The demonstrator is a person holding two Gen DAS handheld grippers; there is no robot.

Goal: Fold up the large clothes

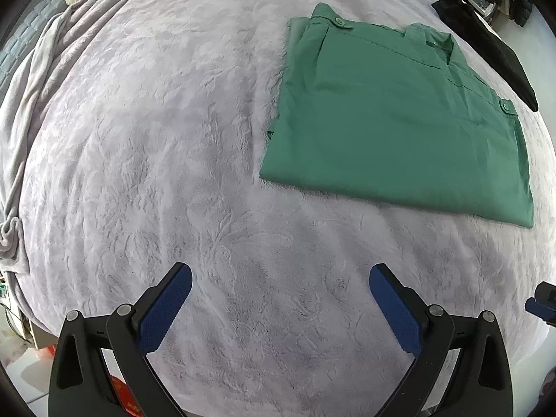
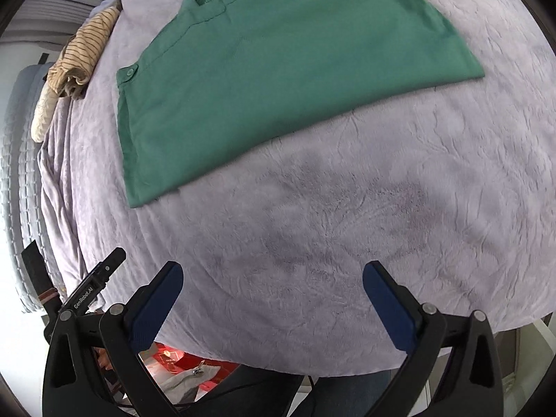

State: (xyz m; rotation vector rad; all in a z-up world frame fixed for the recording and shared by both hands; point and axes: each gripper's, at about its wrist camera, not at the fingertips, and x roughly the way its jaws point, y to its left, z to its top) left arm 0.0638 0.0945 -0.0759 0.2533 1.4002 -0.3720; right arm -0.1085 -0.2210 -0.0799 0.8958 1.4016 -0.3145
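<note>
The left tool (image 1: 280, 279) hangs at the lower middle of its view, blue pads spread wide, gripping nothing, over the bare lilac blanket (image 1: 173, 139) on the bed. The right tool (image 2: 272, 276) is likewise released, its jaws at full spread and empty above the same blanket (image 2: 347, 226). Its base cuts off the bed's near edge; the red things below are hard to make out. The folded green shirt (image 1: 392, 121) lies flat at the upper right of the left view, well clear of the pads. In the right view the shirt (image 2: 278, 69) runs off the top edge. A striped garment (image 2: 87, 45) sits bunched at upper left.
</note>
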